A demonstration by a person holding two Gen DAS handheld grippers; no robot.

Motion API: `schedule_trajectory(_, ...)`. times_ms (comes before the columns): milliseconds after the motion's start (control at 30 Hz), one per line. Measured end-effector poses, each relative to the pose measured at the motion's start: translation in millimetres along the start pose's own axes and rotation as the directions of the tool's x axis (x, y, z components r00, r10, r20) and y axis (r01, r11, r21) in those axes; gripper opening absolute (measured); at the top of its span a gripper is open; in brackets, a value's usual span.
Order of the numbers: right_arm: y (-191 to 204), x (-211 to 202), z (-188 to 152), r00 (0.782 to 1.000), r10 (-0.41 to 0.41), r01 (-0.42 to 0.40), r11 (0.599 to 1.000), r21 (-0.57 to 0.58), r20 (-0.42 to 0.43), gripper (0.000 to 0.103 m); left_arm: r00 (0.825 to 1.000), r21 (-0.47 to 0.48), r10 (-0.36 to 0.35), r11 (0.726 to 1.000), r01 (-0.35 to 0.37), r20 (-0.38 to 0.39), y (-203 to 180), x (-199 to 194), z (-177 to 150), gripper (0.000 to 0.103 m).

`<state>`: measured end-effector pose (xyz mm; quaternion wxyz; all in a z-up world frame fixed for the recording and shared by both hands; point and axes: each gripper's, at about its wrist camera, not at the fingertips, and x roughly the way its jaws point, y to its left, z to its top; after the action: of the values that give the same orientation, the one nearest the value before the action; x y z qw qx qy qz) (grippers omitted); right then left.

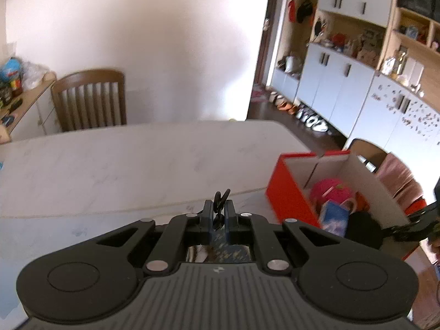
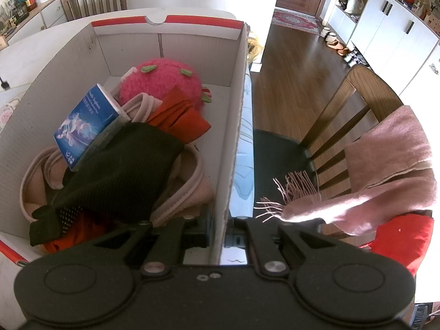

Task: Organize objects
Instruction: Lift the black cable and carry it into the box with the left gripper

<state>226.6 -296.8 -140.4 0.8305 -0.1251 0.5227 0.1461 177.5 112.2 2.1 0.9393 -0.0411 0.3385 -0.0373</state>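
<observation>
My left gripper (image 1: 219,206) is clamped on a small black looped item (image 1: 221,198), held above the table (image 1: 137,159). Red box (image 2: 165,20) sits at table's right edge; inside, l to r: blue carton (image 2: 88,126), black knit cloth (image 2: 121,170), pink plush (image 2: 162,82), orange cloth (image 2: 178,118). Right gripper (image 2: 220,222) pinches the box's right wall (image 2: 233,126).

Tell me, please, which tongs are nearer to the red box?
Right. The right tongs clamp the red box wall; the left tongs sit beside it, over the table.
</observation>
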Motion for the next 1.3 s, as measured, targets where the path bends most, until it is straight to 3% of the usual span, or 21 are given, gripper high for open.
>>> schedule_trajectory(300, 1.1, 0.1, 0.6, 1.0, 0.0, 0.0, 1.0, -0.002, 0.001, 0.006, 0.99, 0.092, -0.141, 0.986, 0.138, 0.023, -49.4, -1.5, 22.3, 0.006)
schedule_trajectory(600, -0.2, 0.5, 0.6, 1.0, 0.002, -0.002, 1.0, -0.001, 0.004, 0.006, 0.969, 0.231, -0.245, 0.943, 0.242, -0.016, -115.1, 23.5, 36.7, 0.006)
schedule_trajectory(900, -0.1, -1.0, 2.4, 1.0, 0.01, -0.01, 1.0, 0.002, 0.012, 0.006, 0.971, 0.332, -0.228, 0.913, 0.238, -0.07, -161.5, 70.0, 42.4, 0.006)
schedule_trajectory(1133, -1.1, -2.3, 2.6, 1.0, 0.014, -0.014, 1.0, 0.005, 0.015, 0.006, 0.971, 0.362, -0.164, 0.907, 0.217, -0.172, -176.5, 121.5, 24.9, 0.007)
schedule_trajectory(1300, -0.9, -1.7, 2.3, 1.0, 0.016, -0.016, 1.0, 0.005, 0.016, 0.006, 0.961, 0.371, -0.126, 0.904, 0.213, -0.245, -180.7, 144.7, 11.7, 0.007)
